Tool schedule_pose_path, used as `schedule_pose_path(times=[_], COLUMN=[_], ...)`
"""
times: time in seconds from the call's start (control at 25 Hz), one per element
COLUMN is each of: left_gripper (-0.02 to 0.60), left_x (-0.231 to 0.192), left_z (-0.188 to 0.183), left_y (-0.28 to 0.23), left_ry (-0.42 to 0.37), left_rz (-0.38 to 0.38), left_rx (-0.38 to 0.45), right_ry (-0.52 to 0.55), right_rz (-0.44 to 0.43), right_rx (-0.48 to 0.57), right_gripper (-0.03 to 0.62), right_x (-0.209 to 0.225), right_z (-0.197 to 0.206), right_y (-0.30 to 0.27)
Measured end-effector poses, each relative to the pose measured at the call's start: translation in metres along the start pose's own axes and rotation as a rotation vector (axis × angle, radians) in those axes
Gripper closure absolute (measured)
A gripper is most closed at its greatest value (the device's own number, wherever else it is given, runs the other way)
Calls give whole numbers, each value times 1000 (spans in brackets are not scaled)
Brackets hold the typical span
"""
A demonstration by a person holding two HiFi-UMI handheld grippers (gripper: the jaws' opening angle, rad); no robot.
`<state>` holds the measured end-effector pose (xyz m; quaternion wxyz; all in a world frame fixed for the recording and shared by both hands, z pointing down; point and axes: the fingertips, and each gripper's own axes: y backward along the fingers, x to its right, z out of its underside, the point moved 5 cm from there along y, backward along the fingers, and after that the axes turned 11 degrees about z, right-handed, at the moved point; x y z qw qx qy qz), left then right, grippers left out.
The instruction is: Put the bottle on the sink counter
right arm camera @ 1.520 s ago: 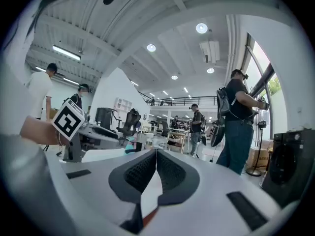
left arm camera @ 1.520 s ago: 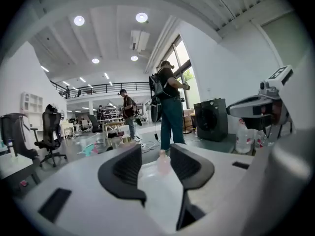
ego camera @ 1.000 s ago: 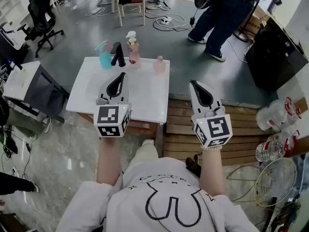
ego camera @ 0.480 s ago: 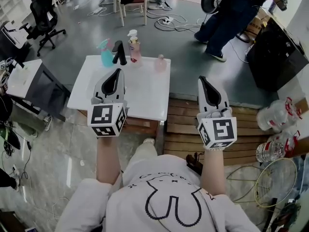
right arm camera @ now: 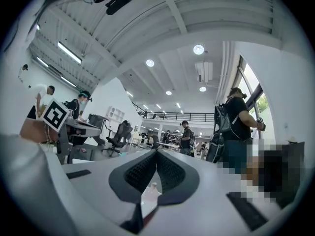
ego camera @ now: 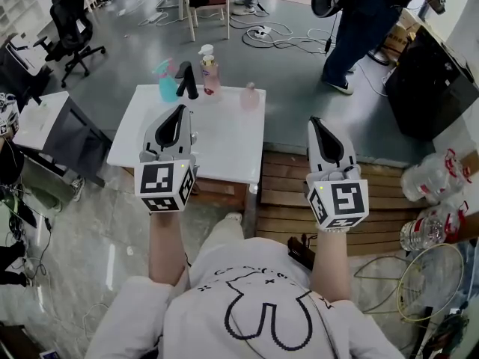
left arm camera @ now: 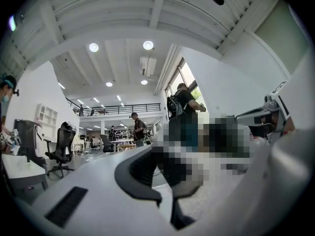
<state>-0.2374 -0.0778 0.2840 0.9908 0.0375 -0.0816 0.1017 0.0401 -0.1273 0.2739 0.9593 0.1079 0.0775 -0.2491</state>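
Grey concrete floor, open workshop. Landmark = white sink counter (ego camera: 224,152), centre of the head view.

- Far left of the counter: black office chair (ego camera: 71,30).
- Left gripper (ego camera: 180,111): overlaps the counter's front-left part in the head view. Jaws closed tip to tip with nothing between them (its own view is partly mosaicked, but the pads meet).
- Back edge of the counter, left to right:
  - teal spray bottle (ego camera: 165,82), just beside the black faucet (ego camera: 185,81)
  - pink pump bottle (ego camera: 209,73), close on the faucet's right
  - small pink bottle (ego camera: 249,98), apart from the others, near the back-right corner
- All three bottles stand upright on the counter, and neither gripper touches any of them. I can't tell which one the task means.
- Right gripper (ego camera: 315,122): past the counter's right edge, over the wooden slats (ego camera: 281,200). Jaws closed and empty. In the right gripper view a pale pink bottle shows through the slot below the touching tips, well beyond them.
- Behind the counter to the right: a person in dark trousers (ego camera: 359,25), standing.
- Far right of the counter: large clear water bottles (ego camera: 428,178), lying on the floor.
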Motion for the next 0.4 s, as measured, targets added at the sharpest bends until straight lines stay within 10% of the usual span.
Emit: schedule_pose_path(times=[0.4], left_gripper=[572], left_x=[5], left_z=[-3], left_y=[2], left_ry=[-43], left_rz=[-2], left_rx=[11], right_ry=[4], right_rz=[-10], right_rx=[1], right_gripper=[566], right_x=[4], right_z=[3], right_y=[5])
